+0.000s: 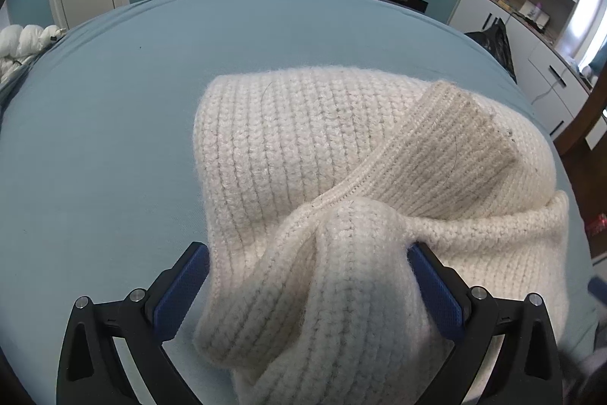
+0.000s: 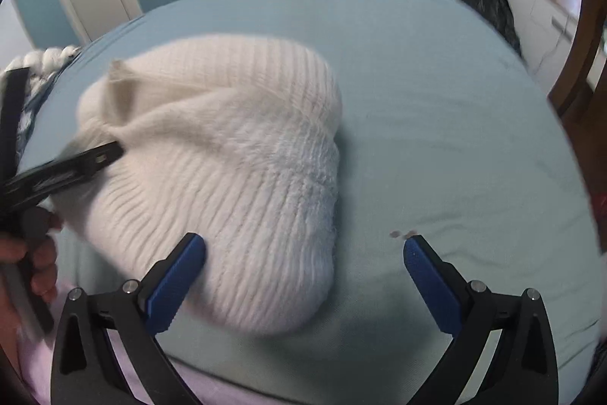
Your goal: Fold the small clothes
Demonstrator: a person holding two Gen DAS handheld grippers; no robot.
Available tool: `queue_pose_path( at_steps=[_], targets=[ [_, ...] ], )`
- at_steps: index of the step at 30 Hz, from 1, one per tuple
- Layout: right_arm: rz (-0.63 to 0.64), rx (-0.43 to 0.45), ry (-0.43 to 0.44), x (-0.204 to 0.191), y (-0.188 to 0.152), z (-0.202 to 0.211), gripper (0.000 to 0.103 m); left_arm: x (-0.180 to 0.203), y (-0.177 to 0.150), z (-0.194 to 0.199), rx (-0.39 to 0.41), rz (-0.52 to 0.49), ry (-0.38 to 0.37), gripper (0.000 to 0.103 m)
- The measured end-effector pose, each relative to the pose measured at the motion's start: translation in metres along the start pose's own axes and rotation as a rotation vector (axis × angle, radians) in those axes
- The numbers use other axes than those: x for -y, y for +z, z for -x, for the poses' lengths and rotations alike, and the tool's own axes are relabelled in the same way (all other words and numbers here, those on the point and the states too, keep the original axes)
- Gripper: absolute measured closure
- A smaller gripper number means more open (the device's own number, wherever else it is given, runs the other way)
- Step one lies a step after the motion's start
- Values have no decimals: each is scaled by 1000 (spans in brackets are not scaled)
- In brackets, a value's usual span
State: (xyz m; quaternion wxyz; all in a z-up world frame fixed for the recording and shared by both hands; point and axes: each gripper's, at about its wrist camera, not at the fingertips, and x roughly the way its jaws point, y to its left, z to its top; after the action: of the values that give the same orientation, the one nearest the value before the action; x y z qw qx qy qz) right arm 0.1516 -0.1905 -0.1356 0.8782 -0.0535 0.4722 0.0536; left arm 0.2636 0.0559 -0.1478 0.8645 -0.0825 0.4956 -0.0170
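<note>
A cream ribbed knit garment (image 1: 303,139) lies bunched on the pale blue bed sheet (image 1: 114,101), with a ribbed sleeve or cuff (image 1: 455,135) folded across its top. My left gripper (image 1: 307,253) is open, its blue pads wide apart, and a hump of the knit sits between them. In the right wrist view the garment (image 2: 235,158) lies left of centre and the left gripper (image 2: 102,154) pokes into its left side. My right gripper (image 2: 303,249) is open at the garment's near edge, its left fingertip (image 2: 189,253) over the knit and the right one over bare sheet.
A white braided cushion (image 1: 22,44) lies at the bed's far left edge. White cabinets (image 1: 531,44) and a black bag (image 1: 493,40) stand to the right beyond the bed. A person's hand (image 2: 34,264) holds the left gripper. Bare sheet (image 2: 455,139) stretches right of the garment.
</note>
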Motion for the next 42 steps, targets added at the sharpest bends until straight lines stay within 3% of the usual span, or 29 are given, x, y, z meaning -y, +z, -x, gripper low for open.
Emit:
queue_pose_path(
  at_steps=[2,5,8,11,15,18,22,25,30,34,36,39,42],
  targets=[
    [115,4,-6,-22,-5,4,1,0,0,-1,2,-1,4,0],
    [222,-47,-107,-42,-13,-21,1,0,-1,-1,7,-9,9,0],
    [107,-162,-169,-20,-11,-62,1,2,-1,-2,0,-9,-9,0],
    [-39,-231,-53,6,-9,-85,1,-1,-1,-4,2,-8,10,0],
    [110,-201,-128,-25,-2,-59,1,2,2,3,-17,-22,16,0],
    [142,-118,-64,-41,5,-18,1,7,-1,18,-32,-68,40,0],
    [-16,-48,-57,-29,19,17,1,12,-8,62,27,-172,113,0],
    [-165,-3,43,-13,27,20,1,8,-8,87,75,-189,144,0],
    [-300,-6,128,14,17,0,1,-18,0,79,34,-118,90,0],
    [-415,-16,206,38,19,11,1,-54,8,48,-56,1,-42,0],
    [-478,-15,242,54,17,6,1,-74,14,34,-90,100,-118,0],
    [-533,-30,290,58,19,-2,1,-105,23,19,-115,258,-175,0],
    [-555,-45,341,60,22,-10,1,-111,25,1,-150,293,-229,0]
  ],
)
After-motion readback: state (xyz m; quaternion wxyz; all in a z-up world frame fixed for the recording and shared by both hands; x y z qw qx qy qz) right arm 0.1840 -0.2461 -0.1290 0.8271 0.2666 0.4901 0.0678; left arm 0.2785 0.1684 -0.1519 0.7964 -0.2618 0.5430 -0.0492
